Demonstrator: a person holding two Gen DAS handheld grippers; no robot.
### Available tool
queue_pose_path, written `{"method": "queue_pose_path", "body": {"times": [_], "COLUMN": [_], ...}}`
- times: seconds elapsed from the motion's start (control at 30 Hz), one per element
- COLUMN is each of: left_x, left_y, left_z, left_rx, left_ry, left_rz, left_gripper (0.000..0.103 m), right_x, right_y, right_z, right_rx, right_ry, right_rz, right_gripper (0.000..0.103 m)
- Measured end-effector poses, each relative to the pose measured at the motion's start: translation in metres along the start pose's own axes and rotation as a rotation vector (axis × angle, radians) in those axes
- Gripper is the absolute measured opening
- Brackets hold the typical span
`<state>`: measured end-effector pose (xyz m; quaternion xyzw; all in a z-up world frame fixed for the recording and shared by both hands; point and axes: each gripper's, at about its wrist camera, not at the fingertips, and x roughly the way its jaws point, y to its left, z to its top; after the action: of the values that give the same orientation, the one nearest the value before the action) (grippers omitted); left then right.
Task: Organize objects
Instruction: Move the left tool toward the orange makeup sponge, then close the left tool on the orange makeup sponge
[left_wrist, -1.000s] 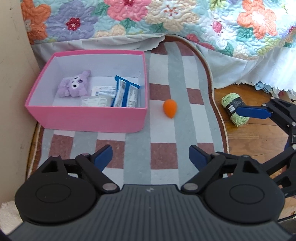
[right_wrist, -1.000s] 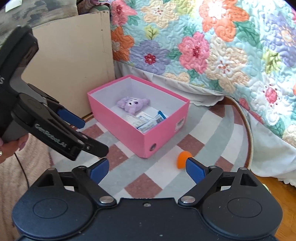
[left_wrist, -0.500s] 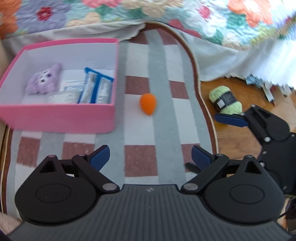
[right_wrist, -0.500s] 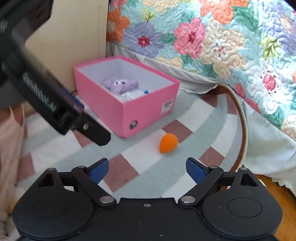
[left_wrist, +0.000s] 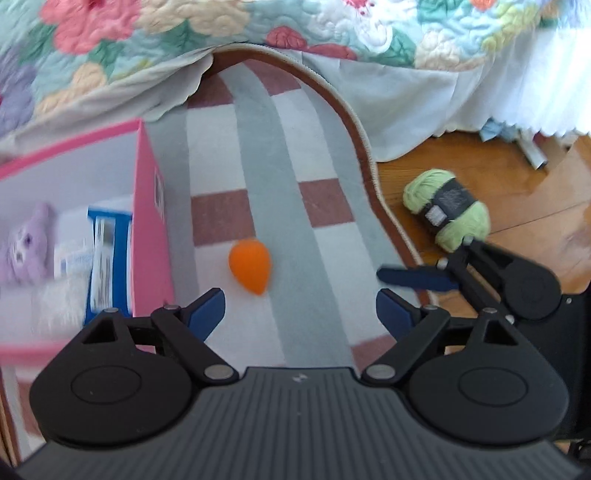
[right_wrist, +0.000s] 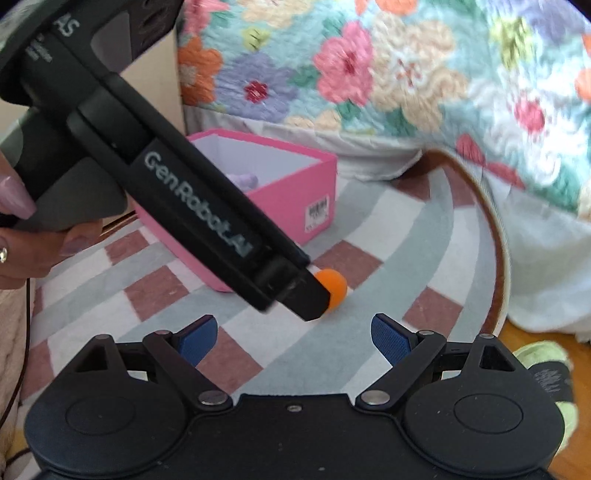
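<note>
Already in box: purple plush toy (left_wrist: 24, 243) and blue-edged packets (left_wrist: 105, 258) lie inside the pink cardboard box (left_wrist: 151, 236).
Left out: orange egg-shaped sponge (left_wrist: 250, 265) on the checked rug (left_wrist: 295, 206), just beside the box; green yarn skein (left_wrist: 447, 208) on the wooden floor (left_wrist: 517, 177).
Left gripper (left_wrist: 300, 308): spread wide, closing slightly, empty, above the sponge.
Right gripper (right_wrist: 293, 338): spread, empty.

Checked rug (left_wrist: 317, 221) under pink box (left_wrist: 151, 236) and orange egg (left_wrist: 250, 269); yarn (left_wrist: 448, 208) on wooden floor (left_wrist: 524, 206).

"GenRobot.AI" runs in pale letters along the left claw's (right_wrist: 288, 291) black body.
</note>
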<state>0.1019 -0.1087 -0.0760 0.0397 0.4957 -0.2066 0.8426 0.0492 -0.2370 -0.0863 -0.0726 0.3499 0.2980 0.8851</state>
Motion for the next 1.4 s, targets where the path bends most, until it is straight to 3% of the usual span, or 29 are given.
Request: {"method": "queue_pose_path", "body": {"times": [0.07, 0.13, 0.2, 0.23, 0.43, 0.53, 0.7, 0.97, 1.23, 1.4], "left_x": [0.012, 0.022, 0.034, 0.039, 0.062, 0.07, 0.078, 0.079, 0.069, 0.065], "left_y": [0.005, 0.012, 0.017, 0.019, 0.018, 0.021, 0.025, 0.025, 0.022, 0.02], "left_z": [0.009, 0.015, 0.02, 0.021, 0.029, 0.032, 0.032, 0.031, 0.028, 0.022], "left_rx": [-0.013, -0.036, -0.053, -0.054, -0.03, -0.064, -0.096, -0.12, -0.117, -0.185], "left_ry": [0.011, 0.021, 0.053, 0.074, 0.087, 0.097, 0.097, 0.095, 0.075, 0.068], "left_rz": [-0.002, -0.008, -0.011, -0.005, 0.076, 0.067, 0.049, 0.02, -0.012, -0.093], "left_gripper": [0.086, 0.076, 0.05, 0.046, 0.045, 0.043, 0.026, 0.024, 0.024, 0.024], "right_x": [0.018, 0.029, 0.032, 0.034, 0.052, 0.064, 0.081, 0.09, 0.075, 0.063], "right_y": [-0.007, -0.007, -0.006, -0.006, -0.009, -0.016, -0.027, -0.034, -0.031, -0.036], "right_z": [-0.006, -0.012, -0.016, -0.016, -0.007, -0.004, -0.002, -0.002, -0.008, -0.015], "right_rx": [0.043, 0.051, 0.053, 0.064, 0.097, 0.129, 0.171, 0.222, 0.251, 0.289], "right_ry": [0.05, 0.052, 0.018, 0.006, -0.035, -0.039, -0.037, -0.026, -0.044, -0.006], "right_rz": [-0.01, -0.015, -0.021, -0.026, -0.033, -0.062, -0.065, -0.062, -0.079, -0.079], "right_gripper": [0.092, 0.091, 0.091, 0.091, 0.089, 0.085, 0.07, 0.038, 0.033, 0.033]}}
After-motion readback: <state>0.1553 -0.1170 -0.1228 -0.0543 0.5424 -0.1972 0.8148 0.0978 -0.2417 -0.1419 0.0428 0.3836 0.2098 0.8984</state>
